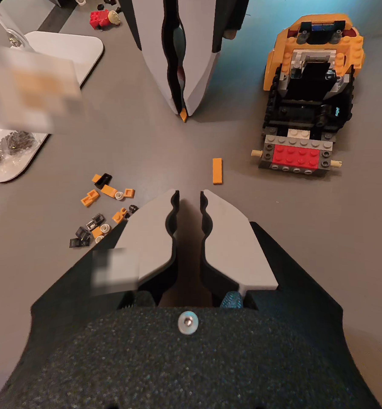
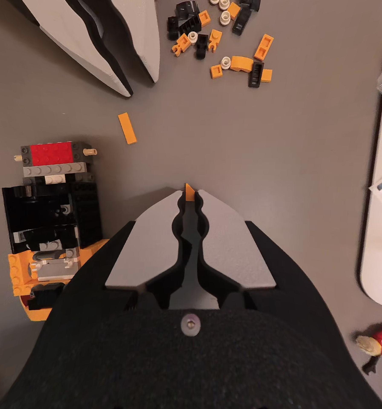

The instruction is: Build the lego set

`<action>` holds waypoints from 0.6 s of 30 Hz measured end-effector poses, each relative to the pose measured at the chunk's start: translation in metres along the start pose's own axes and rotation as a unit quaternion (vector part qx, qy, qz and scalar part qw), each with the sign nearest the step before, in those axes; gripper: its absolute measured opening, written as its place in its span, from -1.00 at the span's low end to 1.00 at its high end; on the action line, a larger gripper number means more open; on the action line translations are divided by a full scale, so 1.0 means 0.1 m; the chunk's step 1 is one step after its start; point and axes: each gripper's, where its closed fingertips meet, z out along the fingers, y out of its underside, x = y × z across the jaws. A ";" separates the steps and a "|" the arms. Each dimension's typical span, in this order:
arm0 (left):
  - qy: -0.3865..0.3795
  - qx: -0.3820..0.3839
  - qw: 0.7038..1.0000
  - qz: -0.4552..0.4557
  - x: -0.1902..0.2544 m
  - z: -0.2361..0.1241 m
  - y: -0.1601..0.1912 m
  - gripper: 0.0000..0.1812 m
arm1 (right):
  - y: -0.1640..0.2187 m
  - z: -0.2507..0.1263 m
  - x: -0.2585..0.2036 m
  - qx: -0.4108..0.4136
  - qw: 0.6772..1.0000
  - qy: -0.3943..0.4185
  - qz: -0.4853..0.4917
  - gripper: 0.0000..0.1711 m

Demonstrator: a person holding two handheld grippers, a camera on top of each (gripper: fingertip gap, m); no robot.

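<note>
A partly built orange and black lego car (image 1: 307, 95) with a red plate at its near end stands on the grey table; it also shows at the left of the right wrist view (image 2: 50, 221). My right gripper (image 2: 190, 192) is shut on a small orange lego piece (image 2: 189, 194), held above the table; from the left wrist view it hangs opposite (image 1: 183, 114). My left gripper (image 1: 189, 194) is open and empty, just left of a flat orange tile (image 1: 217, 170), which also shows in the right wrist view (image 2: 127, 128).
Several small orange, black and white loose pieces (image 1: 106, 205) lie left of my left gripper, also in the right wrist view (image 2: 225, 37). A white tray (image 1: 13, 159) holds bagged parts. A white board (image 2: 380, 199) and a red figure (image 1: 101, 18) lie at the edges. Some 9 cm of space lies between my two pairs of fingers. My right tips are roughly 20 cm from the red figure (image 1: 101, 18).
</note>
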 end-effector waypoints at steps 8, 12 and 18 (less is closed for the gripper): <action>0.063 0.116 0.991 -0.026 0.39 -0.16 -0.69 -0.83 | -0.10 -0.58 -0.61 0.109 0.993 0.041 -0.015 -0.91; 0.111 0.131 0.985 -0.018 0.73 -0.13 -0.98 -0.84 | 0.07 -0.73 -0.96 0.099 0.994 0.037 -0.025 -0.91; 0.135 0.087 0.987 0.027 1.11 0.14 -1.02 -0.84 | 0.17 -0.79 -1.20 0.116 0.992 0.043 -0.028 -0.91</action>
